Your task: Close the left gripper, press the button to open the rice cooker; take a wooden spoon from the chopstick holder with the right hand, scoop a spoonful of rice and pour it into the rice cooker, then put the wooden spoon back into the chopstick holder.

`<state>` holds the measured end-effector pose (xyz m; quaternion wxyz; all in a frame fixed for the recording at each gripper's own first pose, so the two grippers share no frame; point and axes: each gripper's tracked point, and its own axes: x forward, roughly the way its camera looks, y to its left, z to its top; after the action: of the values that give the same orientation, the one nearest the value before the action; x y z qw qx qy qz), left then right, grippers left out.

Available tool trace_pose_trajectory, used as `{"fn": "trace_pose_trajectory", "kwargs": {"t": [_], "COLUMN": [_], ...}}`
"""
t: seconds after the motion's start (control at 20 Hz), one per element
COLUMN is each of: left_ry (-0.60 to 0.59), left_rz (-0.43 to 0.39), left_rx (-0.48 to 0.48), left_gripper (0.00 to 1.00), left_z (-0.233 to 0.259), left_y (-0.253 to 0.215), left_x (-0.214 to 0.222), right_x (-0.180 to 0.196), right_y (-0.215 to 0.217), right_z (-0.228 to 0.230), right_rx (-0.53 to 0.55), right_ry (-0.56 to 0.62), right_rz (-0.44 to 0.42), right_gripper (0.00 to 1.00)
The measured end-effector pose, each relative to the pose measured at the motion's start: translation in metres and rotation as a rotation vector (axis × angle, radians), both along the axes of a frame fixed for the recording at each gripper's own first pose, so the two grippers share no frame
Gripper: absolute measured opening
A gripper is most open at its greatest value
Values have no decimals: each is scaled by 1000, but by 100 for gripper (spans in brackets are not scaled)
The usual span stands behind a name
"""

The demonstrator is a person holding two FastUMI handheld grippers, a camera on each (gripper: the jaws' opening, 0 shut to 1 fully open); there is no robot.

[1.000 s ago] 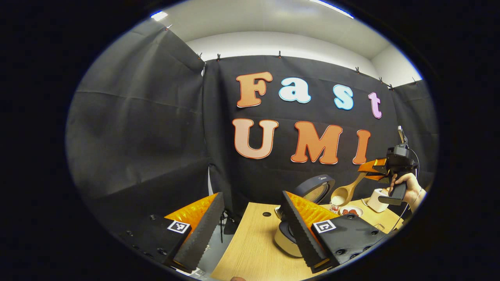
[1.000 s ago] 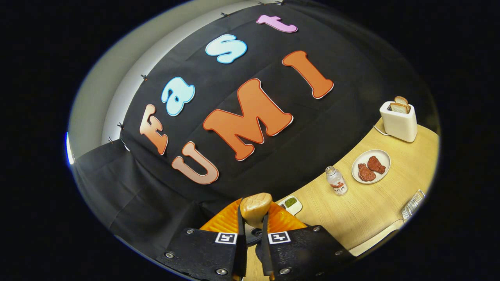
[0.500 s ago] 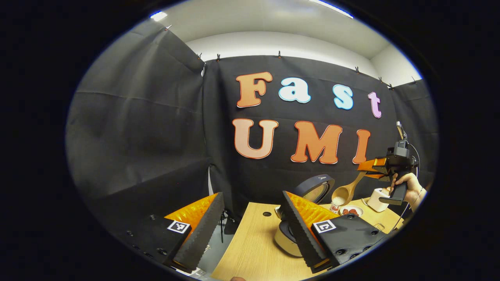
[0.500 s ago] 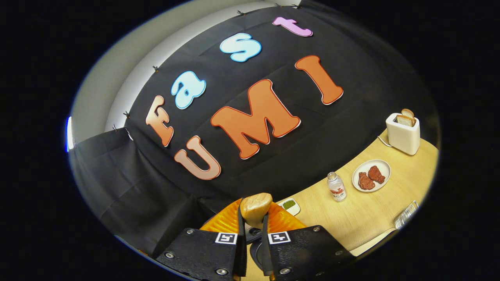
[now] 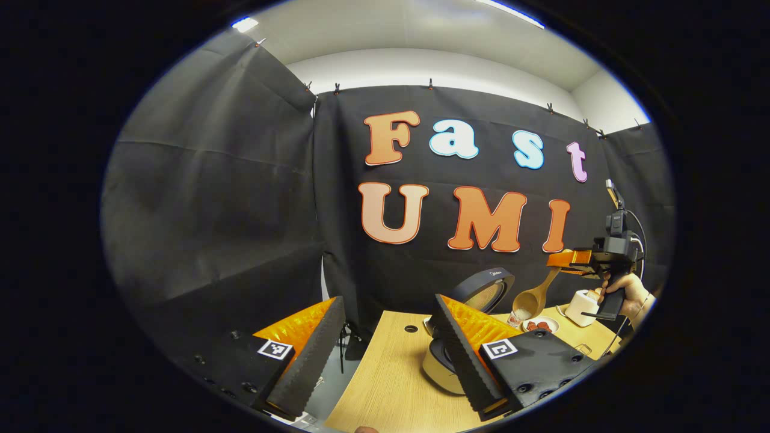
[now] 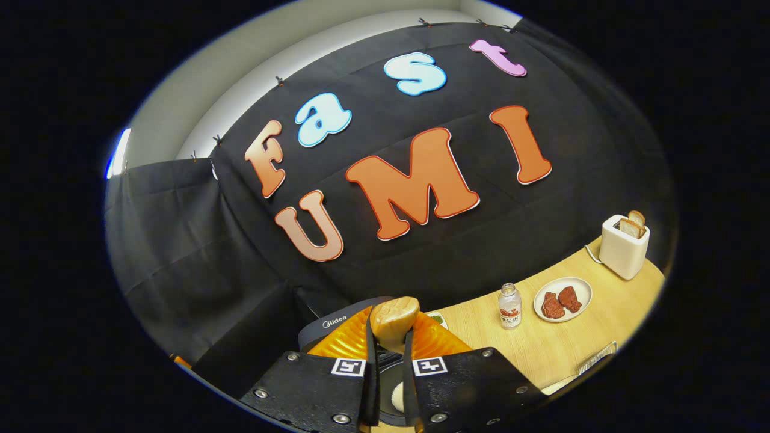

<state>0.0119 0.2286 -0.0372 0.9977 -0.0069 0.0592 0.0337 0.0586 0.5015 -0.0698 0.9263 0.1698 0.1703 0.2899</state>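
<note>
In the left gripper view my left gripper [image 5: 388,299] stands open with nothing between its fingers, low over the table's left end. Behind its right-hand finger sits the cream rice cooker [image 5: 438,370] with its dark lid [image 5: 486,287] raised. To the right of the lid, a hand [image 5: 627,296] holds my right gripper [image 5: 565,260], and the wooden spoon [image 5: 532,294] hangs from it with its bowl down. In the right gripper view the right gripper [image 6: 391,329] is shut on the wooden spoon [image 6: 394,319], above the cooker's lid [image 6: 334,325] and the open pot [image 6: 394,397].
Along the wooden table [image 6: 559,343] stand a small bottle [image 6: 509,305], a plate [image 6: 562,299] with red meat pieces, a white toaster [image 6: 624,246] with bread and a small dish [image 6: 439,319] of green bits. A clear rack [image 6: 595,358] lies at the near edge.
The right gripper has risen a little and turned more level, carrying the spoon up with it. The cooker's lid and pot have come into its view. My left gripper has not moved.
</note>
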Motion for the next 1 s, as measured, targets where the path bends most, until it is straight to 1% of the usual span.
{"fn": "trace_pose_trajectory", "kwargs": {"t": [0.3, 0.55, 0.75, 0.9, 1.0], "left_ry": [4, 5, 11, 13, 15], "left_rz": [1, 5, 9, 11, 14], "left_rx": [4, 9, 16, 15, 11], "left_gripper": [100, 100, 100, 100, 100], "left_z": [-1, 0, -3, -3, -5], "left_y": [-1, -1, -1, -1, 1], "left_x": [-4, -8, -10, -11, -14], "right_x": [-13, -26, -35, -41, -38], "right_y": [15, 28, 32, 36, 33], "right_z": [4, 6, 4, 1, 0], "right_rx": [-104, -161, -243, -220, -199], "right_ry": [-115, -190, -272, -257, -236], "right_rz": [65, 125, 149, 169, 166], "right_gripper": [14, 14, 14, 14, 14]}}
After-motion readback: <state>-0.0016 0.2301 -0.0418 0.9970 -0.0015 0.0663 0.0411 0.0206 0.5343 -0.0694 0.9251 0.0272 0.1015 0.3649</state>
